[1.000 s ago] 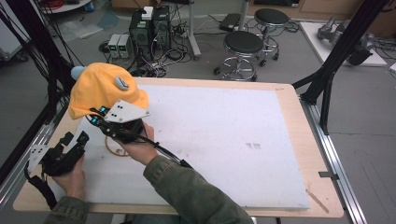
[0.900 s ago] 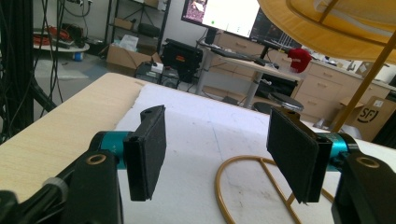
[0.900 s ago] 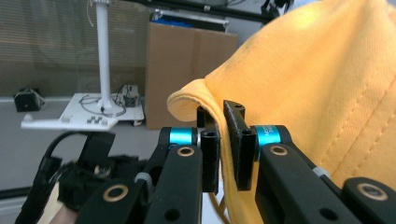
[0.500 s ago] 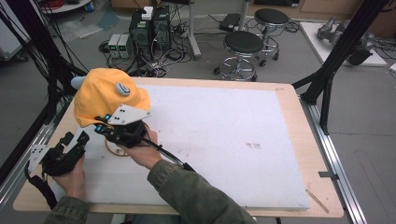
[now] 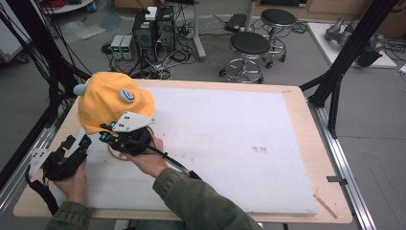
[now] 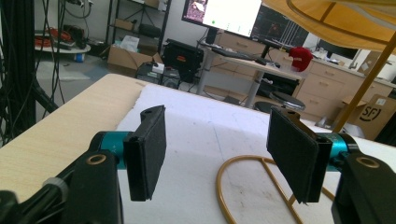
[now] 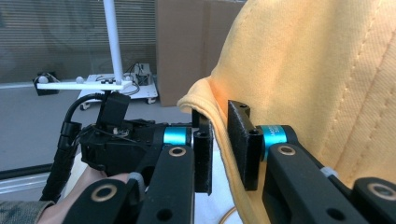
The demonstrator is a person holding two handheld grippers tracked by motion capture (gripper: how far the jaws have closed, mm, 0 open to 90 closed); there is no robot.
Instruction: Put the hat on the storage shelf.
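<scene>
left gripper (image 5: 76,143): near the table's left edge, held low in the left hand, jaws spread wide with nothing between them; in the left gripper view its pads (image 6: 148,149) stand well apart over the white mat
left hand (image 5: 72,179): wrapped round the gripper body, sleeve coming in from the bottom edge
stand (image 6: 252,186): yellow wire hoop base flat on the mat, just ahead of the left gripper, a thin rod rising up and to the right toward the cap
cap (image 5: 107,103): yellow-orange, with a grey round badge on the crown, perched on the stand at the table's left rear, above the mat
cap edge (image 7: 210,107): in the right gripper view the fabric hem hangs down into the gap between the right jaws
right gripper (image 5: 112,139): right under the cap's near edge, grey three-cornered plate on top; jaws narrow and have just been easing apart, cap hem between them, a small gap to the fabric visible on the right pad's side
right hand (image 5: 148,155): behind that gripper, green sleeve running to the bottom edge
mat (image 5: 249,148): white sheet covering most of the wooden table (image 5: 306,124)
floor behind: two black stools (image 5: 249,45) right of centre beyond the table
</scene>
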